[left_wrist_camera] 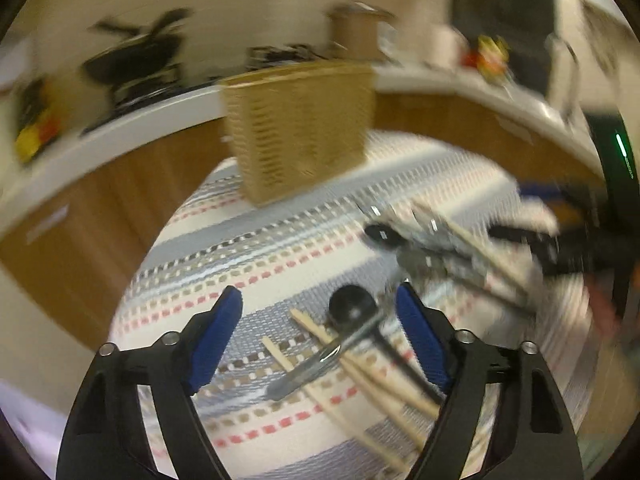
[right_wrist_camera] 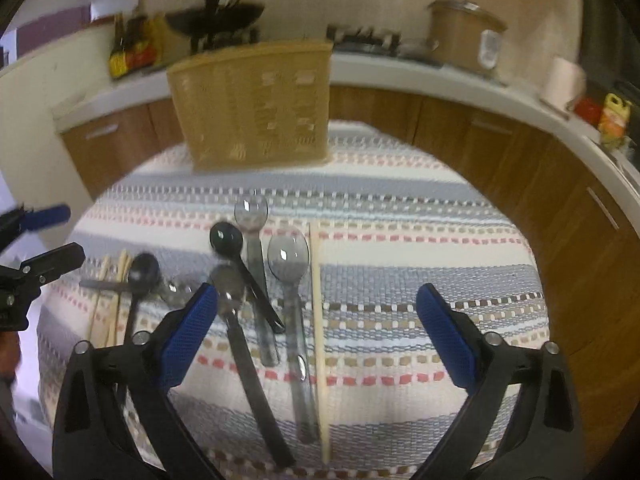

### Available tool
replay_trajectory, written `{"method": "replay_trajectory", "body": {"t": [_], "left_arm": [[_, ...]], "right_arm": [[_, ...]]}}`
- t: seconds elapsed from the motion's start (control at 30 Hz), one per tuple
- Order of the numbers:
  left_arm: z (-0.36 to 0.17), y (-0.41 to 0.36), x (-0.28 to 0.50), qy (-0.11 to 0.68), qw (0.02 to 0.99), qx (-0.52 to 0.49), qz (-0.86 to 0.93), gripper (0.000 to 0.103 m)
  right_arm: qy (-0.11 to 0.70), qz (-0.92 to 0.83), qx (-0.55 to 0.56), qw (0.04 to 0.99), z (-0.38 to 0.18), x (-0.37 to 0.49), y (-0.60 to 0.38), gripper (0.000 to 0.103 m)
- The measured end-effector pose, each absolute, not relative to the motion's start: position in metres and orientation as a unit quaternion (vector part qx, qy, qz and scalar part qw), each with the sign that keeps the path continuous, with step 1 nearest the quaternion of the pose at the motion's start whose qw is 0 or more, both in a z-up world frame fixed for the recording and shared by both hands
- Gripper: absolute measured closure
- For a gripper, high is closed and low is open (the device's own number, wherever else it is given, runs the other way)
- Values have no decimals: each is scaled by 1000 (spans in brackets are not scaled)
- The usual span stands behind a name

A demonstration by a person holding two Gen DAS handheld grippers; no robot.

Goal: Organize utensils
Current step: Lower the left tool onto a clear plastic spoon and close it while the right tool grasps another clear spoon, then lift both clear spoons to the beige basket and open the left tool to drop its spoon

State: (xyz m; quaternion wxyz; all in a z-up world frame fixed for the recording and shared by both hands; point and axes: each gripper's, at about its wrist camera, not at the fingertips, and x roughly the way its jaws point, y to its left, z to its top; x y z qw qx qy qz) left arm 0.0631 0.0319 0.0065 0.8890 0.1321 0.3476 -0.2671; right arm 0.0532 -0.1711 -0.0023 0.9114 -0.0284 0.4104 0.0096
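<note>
A woven basket (left_wrist_camera: 300,128) (right_wrist_camera: 256,108) stands at the far side of a striped cloth (left_wrist_camera: 256,264) (right_wrist_camera: 400,248). My left gripper (left_wrist_camera: 320,300) is open and empty above wooden chopsticks (left_wrist_camera: 316,364), a black spoon (left_wrist_camera: 352,304) and a metal utensil (left_wrist_camera: 320,360). My right gripper (right_wrist_camera: 318,294) is open and empty above a row of spoons: clear ones (right_wrist_camera: 290,264) (right_wrist_camera: 251,216), a black one (right_wrist_camera: 227,240), a dark one (right_wrist_camera: 240,344), and one chopstick (right_wrist_camera: 318,320). More chopsticks (right_wrist_camera: 108,292) and a spoon (right_wrist_camera: 142,276) lie left. The left gripper also shows in the right wrist view (right_wrist_camera: 48,236).
A kitchen counter (right_wrist_camera: 440,76) with wooden cabinets runs behind the table, holding a wok (right_wrist_camera: 216,16), bottles (right_wrist_camera: 132,48), a rice cooker (right_wrist_camera: 464,36) and a paper roll (right_wrist_camera: 564,80). More utensils (left_wrist_camera: 440,240) lie to the right in the left wrist view.
</note>
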Motion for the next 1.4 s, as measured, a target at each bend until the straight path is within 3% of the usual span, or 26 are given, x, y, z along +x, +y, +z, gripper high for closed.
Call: {"method": "replay_trajectory", "body": {"t": [0.17, 0.33, 0.43, 0.57, 0.67, 1.0, 1.23, 1.37, 1.4], "left_arm": [[-8, 18, 80, 412, 827, 187, -334, 44], [-23, -2, 89, 449, 785, 213, -369, 53], [-26, -14, 96, 466, 762, 230, -386, 64], [-34, -30, 103, 485, 744, 248, -386, 67], [-40, -46, 109, 498, 731, 260, -386, 70], [-60, -84, 113, 515, 715, 297, -368, 74], [-57, -87, 121, 527, 721, 284, -349, 93], [-58, -86, 124, 533, 726, 253, -352, 94], [-58, -82, 119, 534, 729, 242, -353, 94]], "right_arm": [[471, 54, -50, 879, -13, 71, -171, 37], [512, 83, -36, 854, -20, 88, -178, 65], [532, 98, -21, 840, -21, 98, -184, 68], [557, 99, -9, 824, -29, 113, -185, 69], [569, 92, -10, 817, -36, 127, -183, 78], [587, 125, 12, 800, -31, 140, -174, 79], [613, 107, -6, 783, -42, 154, -159, 79], [620, 103, -24, 778, -43, 158, -150, 79], [620, 98, -28, 778, -43, 159, -150, 83]]}}
